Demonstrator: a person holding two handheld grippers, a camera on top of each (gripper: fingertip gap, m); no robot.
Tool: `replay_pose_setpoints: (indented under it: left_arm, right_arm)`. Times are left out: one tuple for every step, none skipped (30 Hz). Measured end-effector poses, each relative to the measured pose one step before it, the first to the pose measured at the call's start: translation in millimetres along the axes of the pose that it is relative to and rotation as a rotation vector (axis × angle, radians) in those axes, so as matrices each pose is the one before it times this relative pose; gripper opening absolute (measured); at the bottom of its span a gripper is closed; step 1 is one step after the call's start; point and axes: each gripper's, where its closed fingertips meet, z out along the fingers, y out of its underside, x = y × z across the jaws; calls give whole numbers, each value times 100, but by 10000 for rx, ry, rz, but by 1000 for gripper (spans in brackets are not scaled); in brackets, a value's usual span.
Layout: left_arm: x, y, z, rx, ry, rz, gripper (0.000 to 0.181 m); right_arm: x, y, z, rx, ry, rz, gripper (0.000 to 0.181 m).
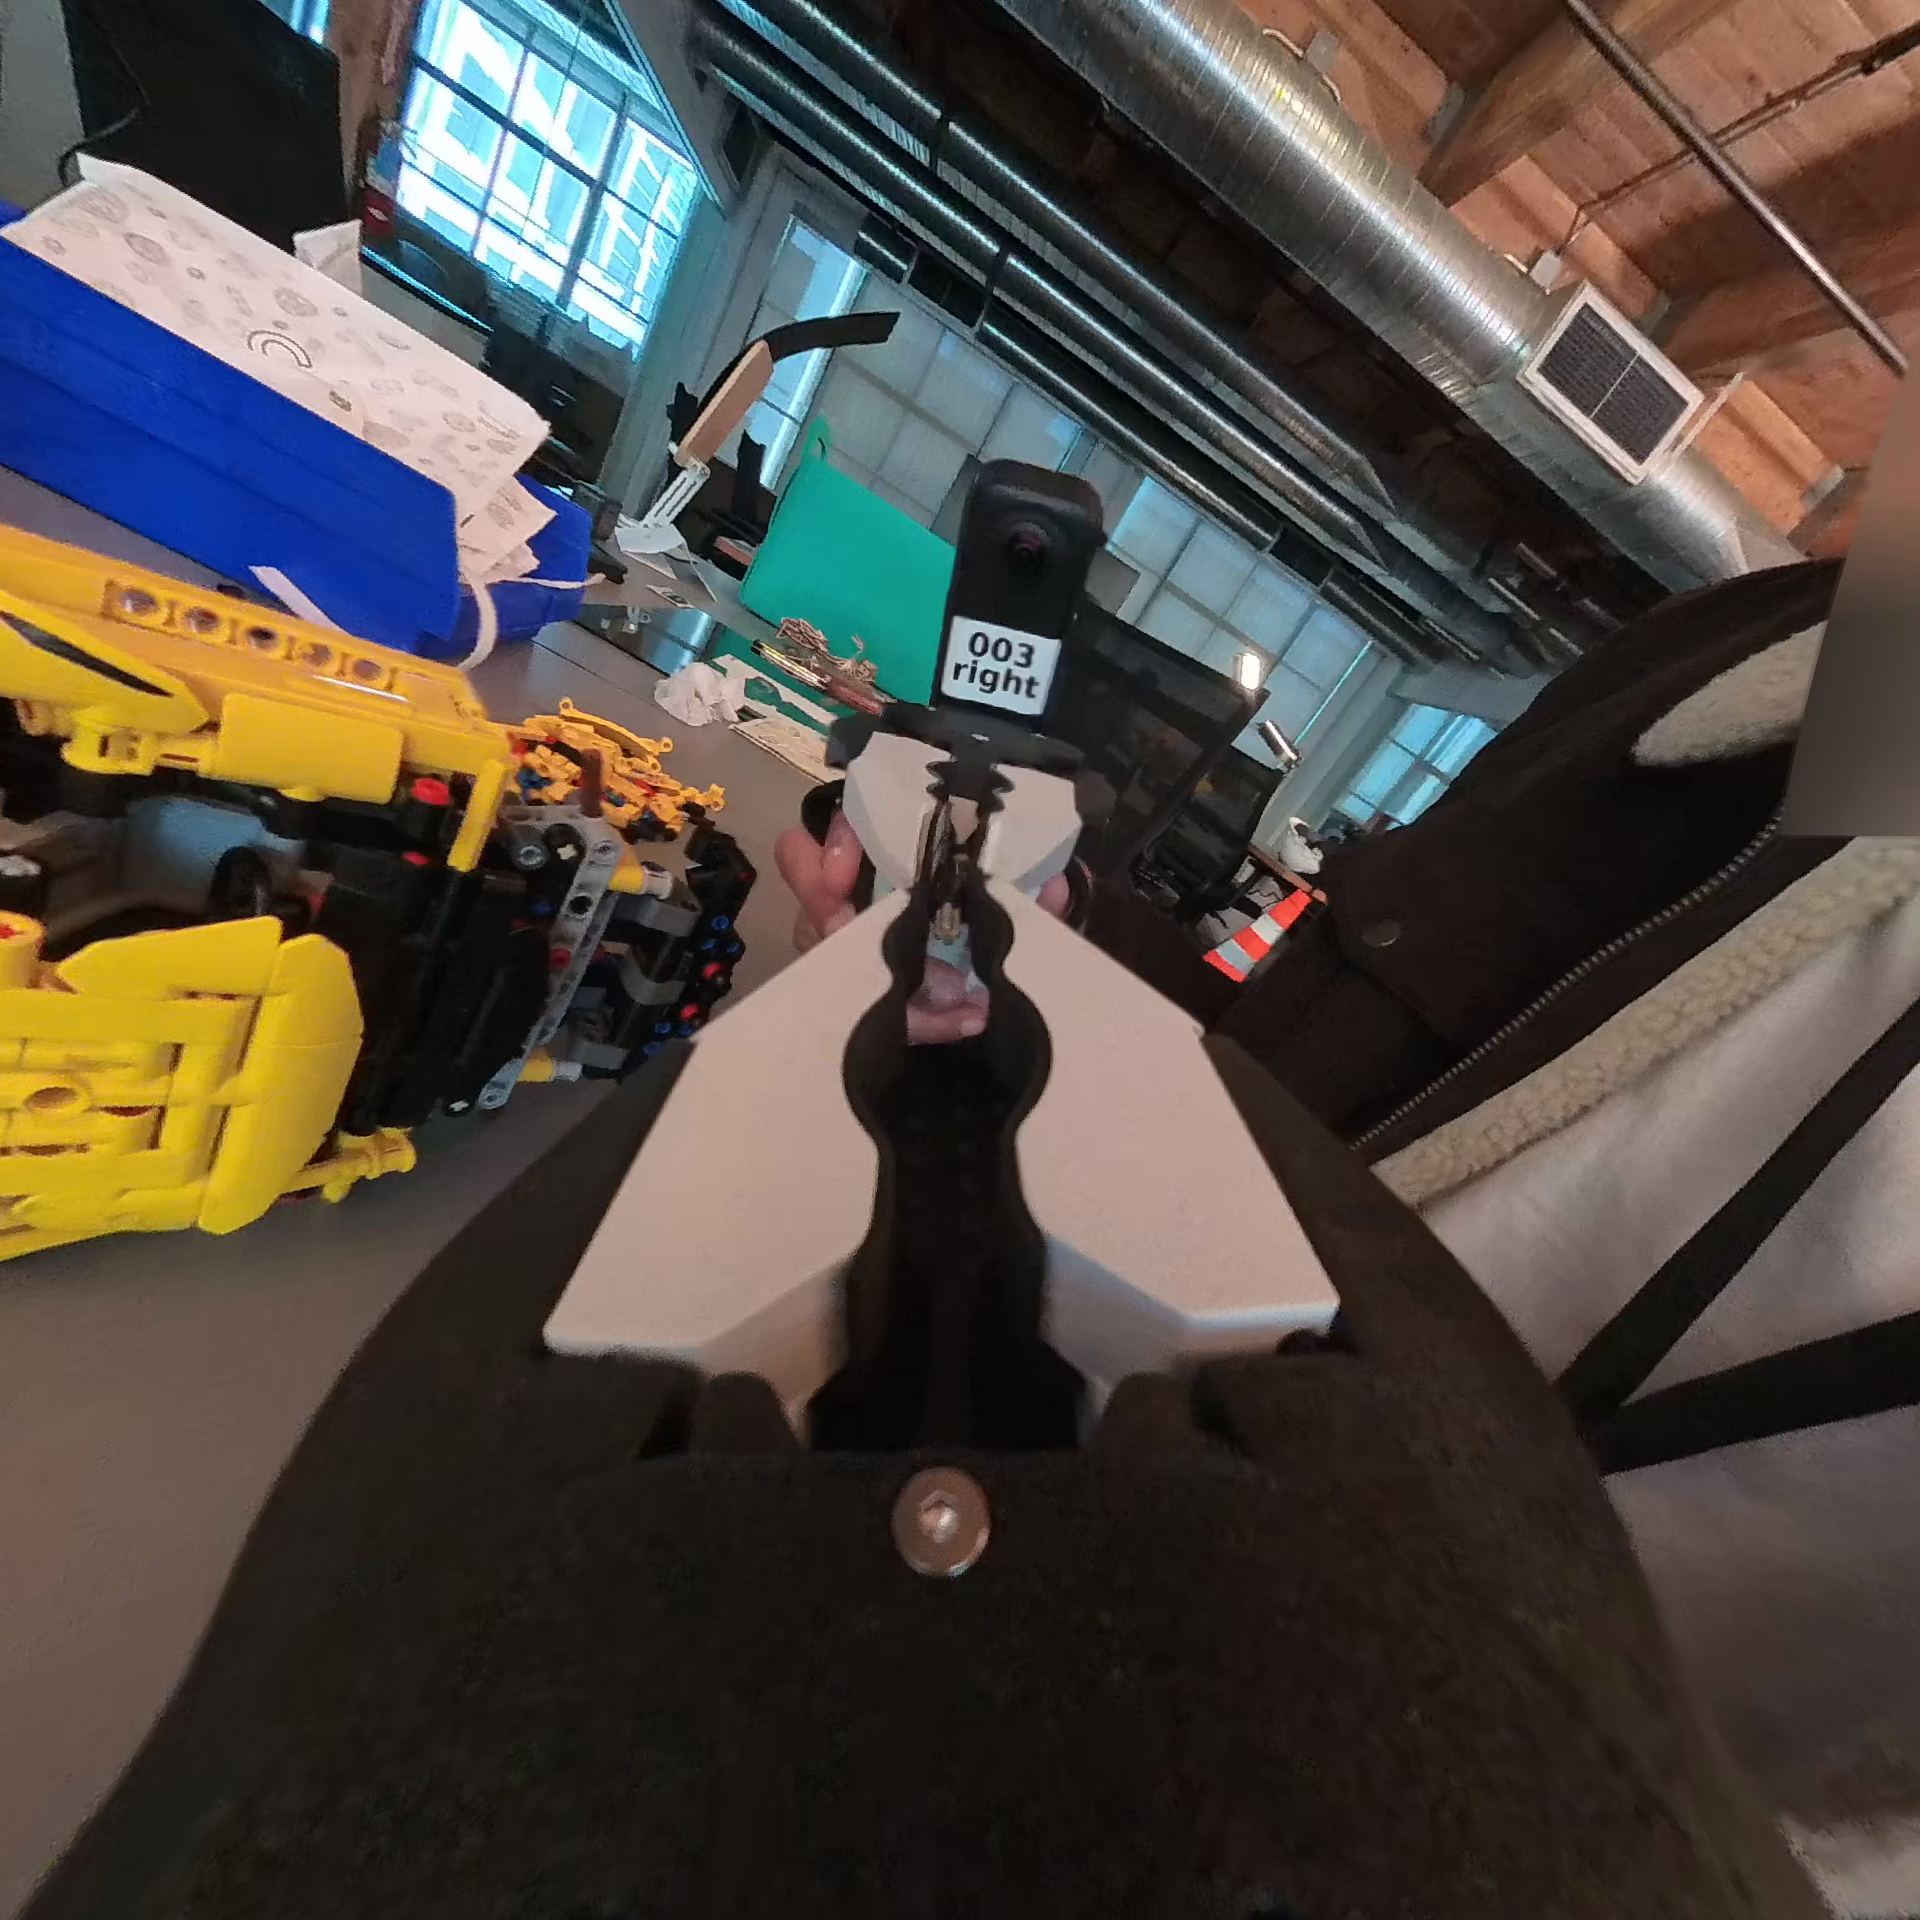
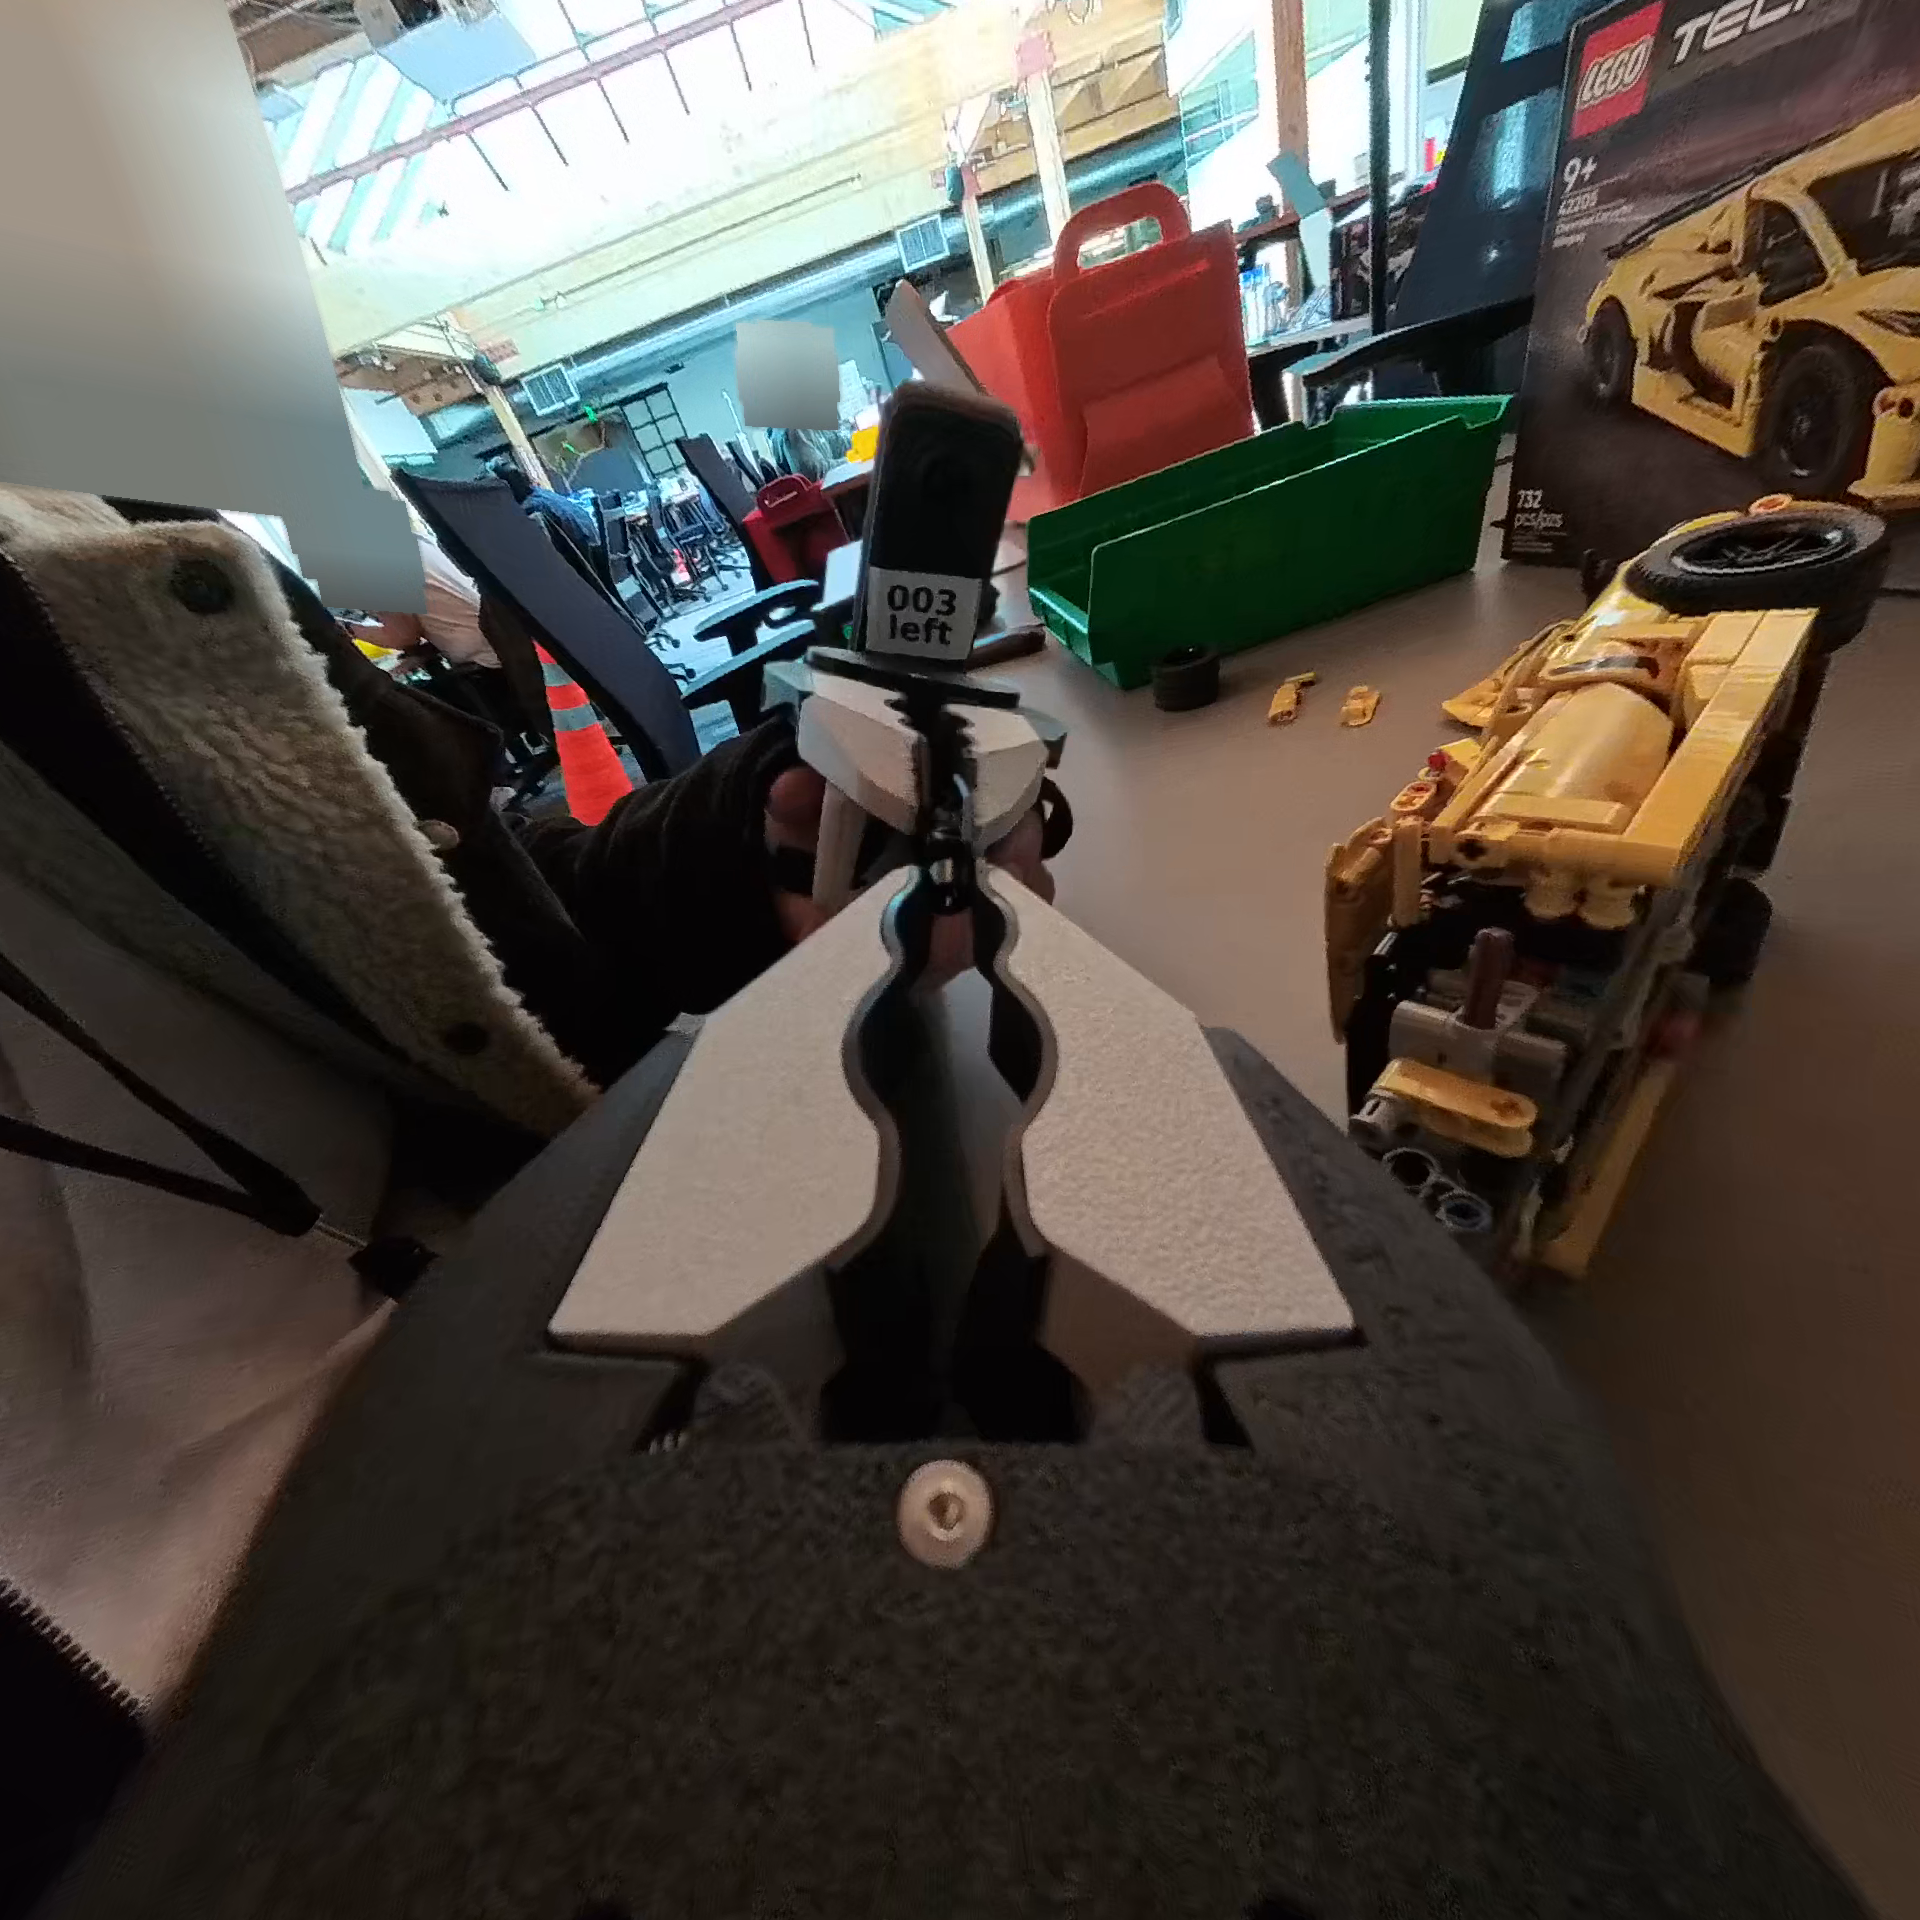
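Facing tip to tip, both tools [image 1: 948, 914] [image 2: 948, 894] pinch one small dark part [image 2: 948, 847].

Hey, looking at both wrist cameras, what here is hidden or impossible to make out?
- Left wrist view: the yellow brick car is cut off by the left edge.
- Both views: the small dark piece where the left gripper and right gripper meet is too small to identify.
- Right wrist view: grey patches cover the people.
- Right wrist view: the green bin hides its contents behind its wall.

Small dark part [image 2: 943, 868], pinched tip-to-tip (beside yellow brick car [image 2: 1558, 883])
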Motion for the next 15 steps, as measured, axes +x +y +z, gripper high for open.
replay_pose_setpoints:
  left_arm:
    - [-31,40,12,-21,-50,72,7]
    - [-26,20,5,-13,-22,22,6]
    - [-11,-10,-8,7,-1,20,6]
    - [42,-52,-30,14,-6,97,6]
    - [56,-83,-35,39,-40,183,6]
    - [-9,-113,-50,70,-79,172,7]
    - [-23,-68,-41,46,-46,92,6]
    - [30,-29,-45,22,24,39,6]
    - [57,-30,-20,27,20,62,6]
    - [63,9,-13,1,-7,127,6]
    - [27,56,15,-40,-23,132,6]
    - [-77,129,40,-82,-87,107,6]
    - [-92,194,60,-111,-88,118,6]
    - [92,59,34,-29,12,111,6]
    - [286,-15,38,-1,112,109,6]
  right_arm:
    - [26,3,-8,11,-11,52,6]
    - [32,18,18,9,12,31,6]
    - [12,-1,35,16,-6,58,6]
    - [-42,-61,26,48,-42,87,6]
    - [-62,-112,57,95,-33,110,6]
    - [59,-102,77,94,24,182,6]
    - [40,-75,70,76,-24,219,6]
    - [-108,-100,48,87,-139,215,6]
    - [-70,-61,56,93,-117,176,6]
    - [-73,-35,22,71,-118,151,6]
    - [-92,-70,-3,91,-119,149,6]
    - [-213,-77,49,103,-222,180,15]
    - [-167,-25,79,20,-213,374,21]
    - [-136,2,58,1,-181,332,21]
    - [115,25,-17,-15,31,85,10]
